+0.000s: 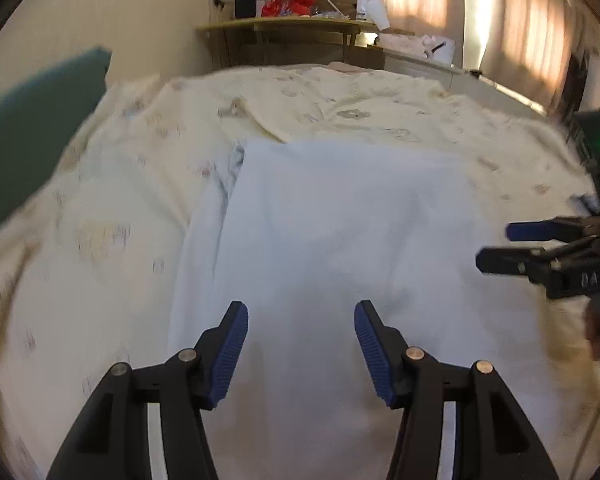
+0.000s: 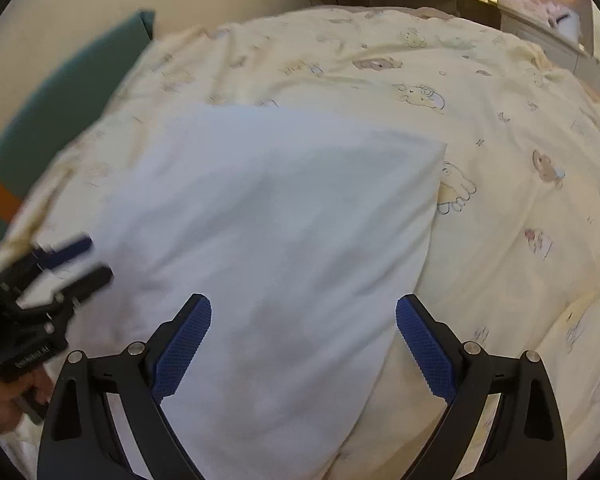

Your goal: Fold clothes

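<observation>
Cream bedding printed with faint cartoon animals covers the bed that fills both views, with a cluttered table and lit curtains along the top of the left wrist view.

From the left wrist, a pale blue garment lies flat across the middle of the frame, already folded to a rough rectangle whose long axis runs from the bottom edge up toward the centre. A looser strip of it trails down its left side. The left gripper hangs directly over the garment's near end, jaws parted with only cloth seen beneath them and nothing pinched. The right gripper enters from the right edge at mid-height, beside the garment's right border; its two fingers look spread, with nothing between them.

From the right wrist, the garment sits centre and lower left, its long axis slanting from the bottom up toward the upper left, its right edge crisp against the bedding. The right gripper is released and empty, poised above the garment's near right part. The left gripper, blurred at the left edge, hovers by the garment's left side.

Each tool looks nearest its own long edge, so a further fold would probably have both take the near end.
</observation>
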### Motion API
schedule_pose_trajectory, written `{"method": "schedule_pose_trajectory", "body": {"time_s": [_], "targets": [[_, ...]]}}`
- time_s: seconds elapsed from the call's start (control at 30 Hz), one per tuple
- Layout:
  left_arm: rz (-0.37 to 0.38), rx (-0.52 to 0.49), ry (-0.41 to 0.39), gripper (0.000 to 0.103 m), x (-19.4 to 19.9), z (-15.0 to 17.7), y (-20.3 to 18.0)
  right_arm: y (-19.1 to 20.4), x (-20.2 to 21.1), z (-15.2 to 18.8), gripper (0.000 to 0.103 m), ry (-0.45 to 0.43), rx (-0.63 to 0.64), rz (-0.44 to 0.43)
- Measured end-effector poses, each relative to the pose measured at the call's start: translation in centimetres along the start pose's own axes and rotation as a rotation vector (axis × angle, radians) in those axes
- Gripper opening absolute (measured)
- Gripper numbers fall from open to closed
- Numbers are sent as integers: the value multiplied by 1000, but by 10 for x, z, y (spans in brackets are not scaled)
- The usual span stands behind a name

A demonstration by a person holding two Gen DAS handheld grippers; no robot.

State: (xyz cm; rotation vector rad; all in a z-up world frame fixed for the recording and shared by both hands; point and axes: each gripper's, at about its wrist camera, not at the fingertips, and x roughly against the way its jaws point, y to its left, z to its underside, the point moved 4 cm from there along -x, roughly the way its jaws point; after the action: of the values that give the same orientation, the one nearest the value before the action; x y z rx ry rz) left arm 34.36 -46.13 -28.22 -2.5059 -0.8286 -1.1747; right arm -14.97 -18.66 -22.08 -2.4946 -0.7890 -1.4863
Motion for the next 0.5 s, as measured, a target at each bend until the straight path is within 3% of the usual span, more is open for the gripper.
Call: {"method": "schedule_pose_trajectory", "body": {"time_s": [0.17, 0.23, 0.3, 0.37, 0.5], "targets": [[-26, -24, 43, 57, -26, -3, 22, -32, -23, 21, 96, 64, 35, 115], [-92, -45, 58, 59, -27, -2, 37, -54, -25, 24, 96, 81, 11, 166], [-91, 19, 40, 59, -19, -5, 58, -69, -20, 23, 96, 74, -11, 193], [-20, 112, 11, 59, -12, -11, 72, -68, -13, 17, 96, 46, -15, 188], [149, 73, -48, 59, -14, -42, 49, -37, -9, -13, 96, -50, 10, 123]]}}
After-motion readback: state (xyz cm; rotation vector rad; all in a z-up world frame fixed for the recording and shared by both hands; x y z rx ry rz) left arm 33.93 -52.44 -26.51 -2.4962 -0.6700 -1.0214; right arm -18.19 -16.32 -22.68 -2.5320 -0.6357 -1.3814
